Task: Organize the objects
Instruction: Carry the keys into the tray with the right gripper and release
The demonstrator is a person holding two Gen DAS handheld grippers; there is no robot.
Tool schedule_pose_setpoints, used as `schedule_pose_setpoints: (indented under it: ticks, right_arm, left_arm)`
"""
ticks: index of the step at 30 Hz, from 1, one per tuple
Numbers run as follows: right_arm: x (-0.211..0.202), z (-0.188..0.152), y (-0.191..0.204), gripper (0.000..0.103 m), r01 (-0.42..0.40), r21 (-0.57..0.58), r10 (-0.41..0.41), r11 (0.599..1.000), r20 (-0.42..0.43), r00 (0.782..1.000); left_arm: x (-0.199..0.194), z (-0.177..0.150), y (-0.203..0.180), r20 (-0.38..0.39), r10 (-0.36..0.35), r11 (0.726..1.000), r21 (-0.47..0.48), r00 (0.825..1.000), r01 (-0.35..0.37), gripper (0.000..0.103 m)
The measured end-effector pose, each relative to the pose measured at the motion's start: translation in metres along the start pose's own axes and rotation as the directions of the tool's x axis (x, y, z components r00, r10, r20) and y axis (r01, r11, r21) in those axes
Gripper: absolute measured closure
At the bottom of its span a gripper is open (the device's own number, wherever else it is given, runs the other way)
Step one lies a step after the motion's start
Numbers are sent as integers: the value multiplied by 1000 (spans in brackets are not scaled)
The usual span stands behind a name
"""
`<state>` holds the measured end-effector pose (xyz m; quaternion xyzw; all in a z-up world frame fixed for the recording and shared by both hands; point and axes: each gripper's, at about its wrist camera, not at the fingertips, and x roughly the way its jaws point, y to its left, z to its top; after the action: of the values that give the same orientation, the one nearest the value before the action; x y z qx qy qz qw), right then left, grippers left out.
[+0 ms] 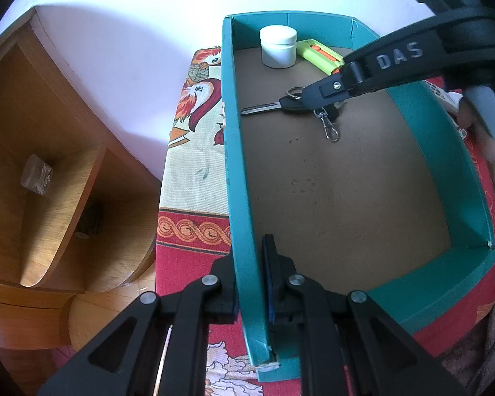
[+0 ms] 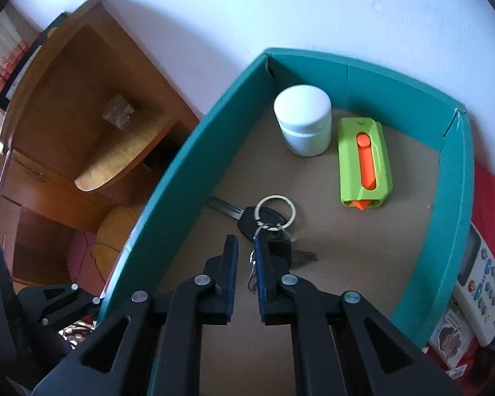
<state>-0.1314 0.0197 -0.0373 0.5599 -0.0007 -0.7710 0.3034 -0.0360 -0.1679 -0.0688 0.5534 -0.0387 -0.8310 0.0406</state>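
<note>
Jaws of my left gripper (image 1: 251, 283): clamped on the near left wall of the teal cardboard box (image 1: 244, 198), one finger outside, one inside. Jaws of my right gripper (image 2: 246, 260): narrow gap showing, taken as closed, empty, over the silver-ringed black key bunch (image 2: 270, 221). Bunch: box floor, near left wall. White round lidded jar (image 2: 303, 119): far left corner. Lime-green plastic case with orange slider (image 2: 364, 161): beside jar, toward far right corner. Box: on red patterned cloth (image 1: 194, 227).

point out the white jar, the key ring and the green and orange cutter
white jar (image 2: 303, 112), right wrist view, on its lid
key ring (image 2: 275, 213), right wrist view, on the metal loop's rim
green and orange cutter (image 2: 364, 161), right wrist view, on the orange slider
</note>
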Motion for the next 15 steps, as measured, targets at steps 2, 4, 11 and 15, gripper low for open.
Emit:
schedule_pose_setpoints:
  ticks: [2, 4, 11, 15]
  right_arm:
    - [-8, -4, 1, 82, -3, 0, 3, 1000, 16, 1000]
    - [-16, -9, 1, 78, 2, 5, -2, 1000, 32, 999]
    - [-61, -36, -5, 74, 19, 28, -22, 999, 94, 995]
    - [-86, -57, -19, 73, 82, 62, -89, 995, 124, 988]
  left_arm:
    - [0, 1, 0, 0, 0, 1000, 1, 1000, 0, 94]
    - [0, 0, 0, 0, 0, 1000, 0, 1000, 0, 94]
    - [0, -3, 2, 3, -2, 1000, -3, 1000, 2, 94]
    - [0, -4, 3, 5, -4, 1000, -5, 1000, 4, 94]
